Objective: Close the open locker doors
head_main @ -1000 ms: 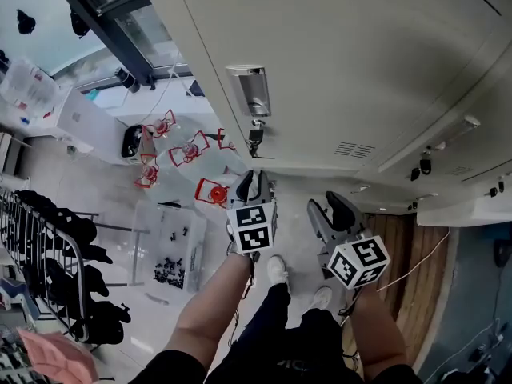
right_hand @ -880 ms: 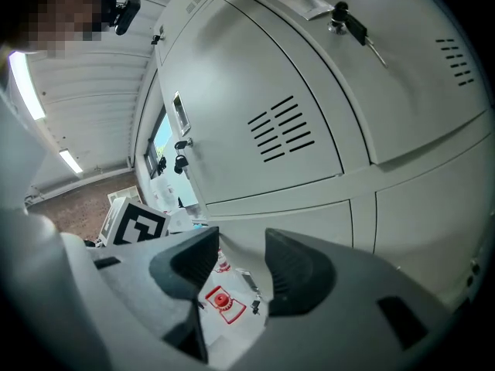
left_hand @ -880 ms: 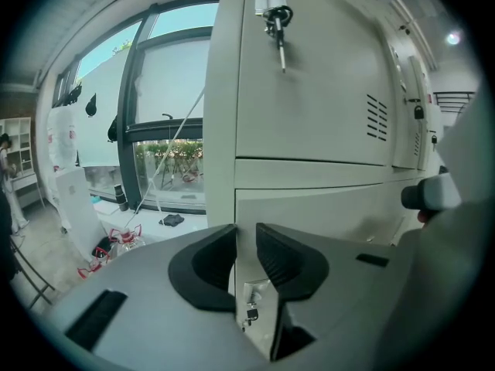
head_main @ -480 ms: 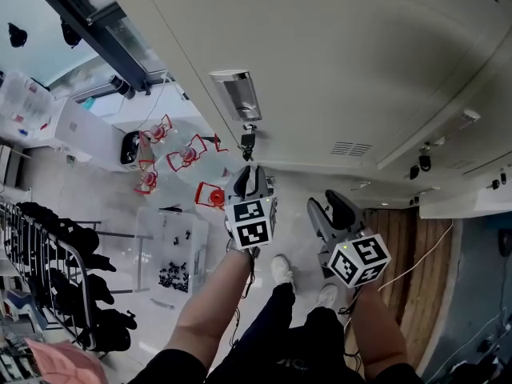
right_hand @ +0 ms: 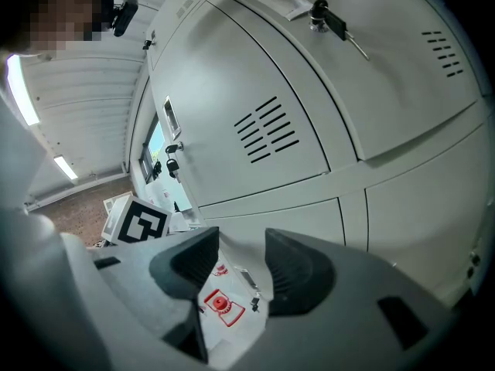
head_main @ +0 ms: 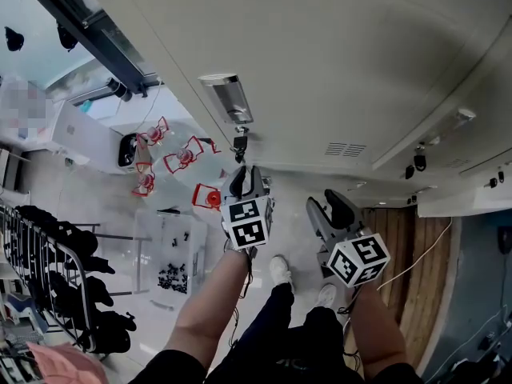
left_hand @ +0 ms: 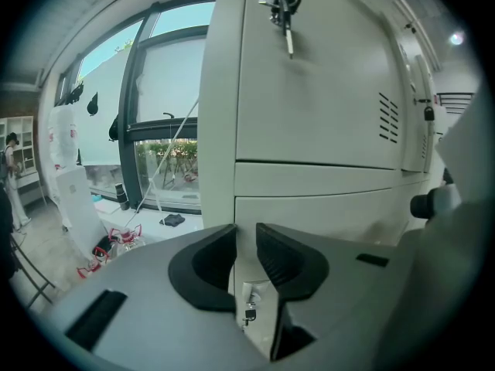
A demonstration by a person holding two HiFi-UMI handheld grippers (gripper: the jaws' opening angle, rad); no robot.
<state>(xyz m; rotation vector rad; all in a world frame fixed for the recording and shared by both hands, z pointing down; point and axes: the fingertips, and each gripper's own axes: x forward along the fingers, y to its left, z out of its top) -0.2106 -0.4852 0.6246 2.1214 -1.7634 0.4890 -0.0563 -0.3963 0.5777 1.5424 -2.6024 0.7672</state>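
Red stands [head_main: 180, 157], a clear bin [head_main: 172, 254] and a dark rack [head_main: 48, 270] fill the floor at left, clear of the grippers. The locker door [head_main: 336, 70] fills the upper right, long axis upright, facing both grippers, key [head_main: 238, 144] below its handle [head_main: 228, 94]. The left gripper [head_main: 246, 184] is slightly parted and the right gripper [head_main: 332, 210] wider; both are empty.

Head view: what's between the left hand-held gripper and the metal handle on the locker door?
A dark key hangs just under the handle, above the left hand-held gripper; the rest is bare locker door. Seen in the head view.
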